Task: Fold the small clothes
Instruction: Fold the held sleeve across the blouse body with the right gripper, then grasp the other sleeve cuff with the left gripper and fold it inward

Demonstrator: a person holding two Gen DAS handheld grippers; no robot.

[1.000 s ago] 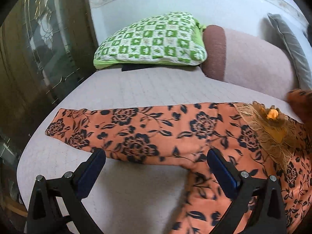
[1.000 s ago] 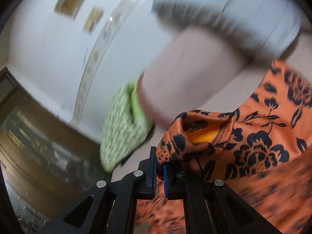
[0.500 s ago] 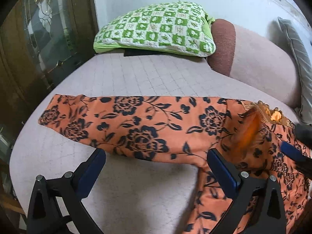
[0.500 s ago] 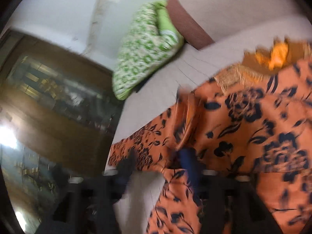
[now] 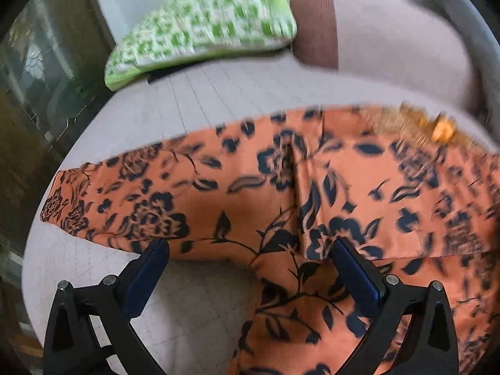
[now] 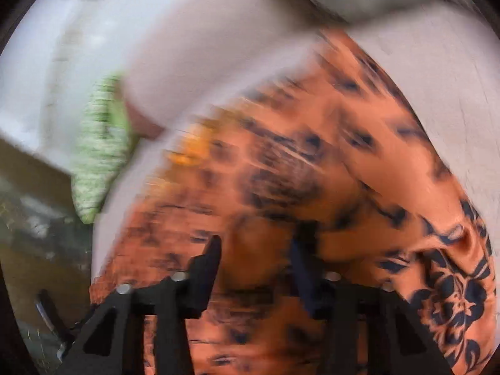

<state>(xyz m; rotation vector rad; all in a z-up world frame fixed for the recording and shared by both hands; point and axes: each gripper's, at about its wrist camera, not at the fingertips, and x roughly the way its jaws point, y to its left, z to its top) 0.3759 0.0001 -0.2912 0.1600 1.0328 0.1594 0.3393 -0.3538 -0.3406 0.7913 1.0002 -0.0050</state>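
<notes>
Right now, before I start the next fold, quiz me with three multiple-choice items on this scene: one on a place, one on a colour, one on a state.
1. The green checked pillow lies:
A. beyond the garment
B. on the garment
C. on the floor

2. The garment is:
A. plain white
B. orange with dark flowers
C. blue striped

3. The left gripper is:
A. shut on cloth
B. shut on the pillow
C. open

Answers:
A, it sits behind the cloth near the wall.
B, the print shows it.
C, its fingers stand wide apart.
</notes>
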